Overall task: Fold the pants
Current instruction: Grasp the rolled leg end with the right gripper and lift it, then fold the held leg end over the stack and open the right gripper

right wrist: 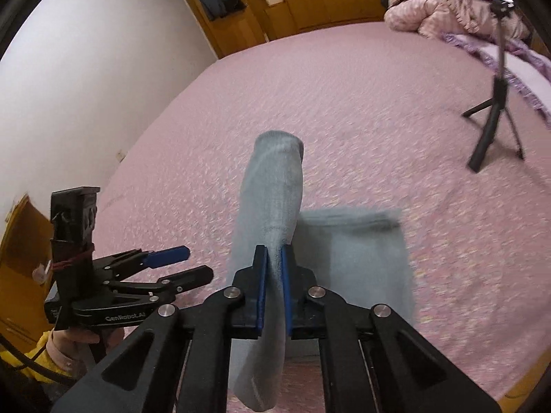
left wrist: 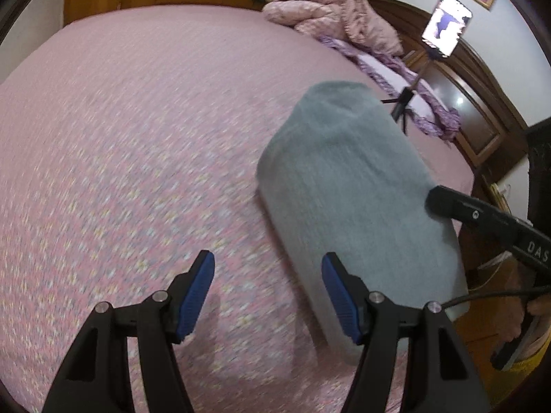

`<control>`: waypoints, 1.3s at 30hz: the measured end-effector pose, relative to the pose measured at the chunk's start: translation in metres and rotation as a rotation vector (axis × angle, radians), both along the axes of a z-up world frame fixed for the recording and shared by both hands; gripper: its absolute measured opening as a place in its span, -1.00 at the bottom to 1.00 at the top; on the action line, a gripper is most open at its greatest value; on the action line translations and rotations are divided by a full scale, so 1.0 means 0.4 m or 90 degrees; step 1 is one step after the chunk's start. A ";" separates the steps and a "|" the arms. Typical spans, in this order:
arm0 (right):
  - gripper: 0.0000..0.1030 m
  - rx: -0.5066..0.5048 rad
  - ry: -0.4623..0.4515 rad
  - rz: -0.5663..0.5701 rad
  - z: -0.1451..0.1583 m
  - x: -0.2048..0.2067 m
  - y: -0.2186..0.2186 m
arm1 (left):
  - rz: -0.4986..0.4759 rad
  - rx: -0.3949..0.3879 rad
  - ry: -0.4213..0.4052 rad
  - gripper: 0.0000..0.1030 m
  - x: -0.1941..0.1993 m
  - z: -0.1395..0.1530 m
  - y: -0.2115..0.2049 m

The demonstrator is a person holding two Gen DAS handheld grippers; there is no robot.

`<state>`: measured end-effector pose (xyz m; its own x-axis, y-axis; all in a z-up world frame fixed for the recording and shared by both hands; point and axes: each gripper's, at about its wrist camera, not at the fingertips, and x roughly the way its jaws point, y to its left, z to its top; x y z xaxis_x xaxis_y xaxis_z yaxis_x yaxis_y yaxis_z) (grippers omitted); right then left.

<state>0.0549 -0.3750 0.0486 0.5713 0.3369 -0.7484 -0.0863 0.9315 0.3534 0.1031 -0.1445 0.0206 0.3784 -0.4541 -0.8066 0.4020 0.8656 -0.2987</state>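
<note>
Between your right tongs (right wrist: 273, 261) a fold of the grey pants (right wrist: 272, 186) is pinched tight and lifted, likely so you can carry that layer over the part lying flat on the pink bed (right wrist: 344, 86). Your left tongs (left wrist: 268, 289) hang wide and empty just beside the pants, probably free to smooth or pin the edge.

Bedspread (right wrist: 344, 79) open left of pants (right wrist: 275, 186); tripod (right wrist: 496, 110), quilt (right wrist: 444, 3) obstruct far right.
</note>
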 end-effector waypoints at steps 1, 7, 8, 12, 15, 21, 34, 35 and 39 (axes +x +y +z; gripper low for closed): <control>-0.82 -0.007 -0.002 -0.005 0.005 -0.002 -0.014 | -0.006 -0.001 -0.008 0.31 0.002 0.007 -0.014; -0.82 -0.044 0.025 -0.051 -0.037 0.013 -0.112 | -0.073 0.004 -0.069 0.30 0.030 0.022 -0.146; -0.82 -0.048 0.032 -0.056 -0.054 0.018 -0.123 | -0.087 0.001 -0.067 0.25 0.044 0.011 -0.176; -0.82 -0.058 0.070 -0.072 -0.136 0.041 -0.156 | -0.104 0.015 -0.031 0.06 0.086 -0.056 -0.253; -0.82 -0.053 0.086 -0.077 -0.186 0.055 -0.175 | -0.103 0.035 -0.008 0.06 0.117 -0.107 -0.293; -0.70 0.001 0.089 -0.099 -0.238 0.063 -0.221 | -0.111 0.063 -0.027 0.10 0.120 -0.112 -0.342; -0.63 -0.064 0.064 -0.020 -0.135 -0.080 -0.137 | -0.047 0.009 0.026 0.12 0.043 -0.102 -0.220; -0.63 -0.073 0.071 -0.010 -0.146 -0.090 -0.126 | -0.046 0.011 0.029 0.12 0.040 -0.104 -0.211; -0.63 -0.111 0.120 -0.015 -0.210 -0.114 -0.117 | -0.048 0.009 0.047 0.13 0.022 -0.120 -0.188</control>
<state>0.0093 -0.4218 -0.0353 0.4225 0.1810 -0.8881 -0.0109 0.9808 0.1947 0.1121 -0.2198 -0.0275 0.2831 -0.4669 -0.8378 0.4429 0.8384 -0.3176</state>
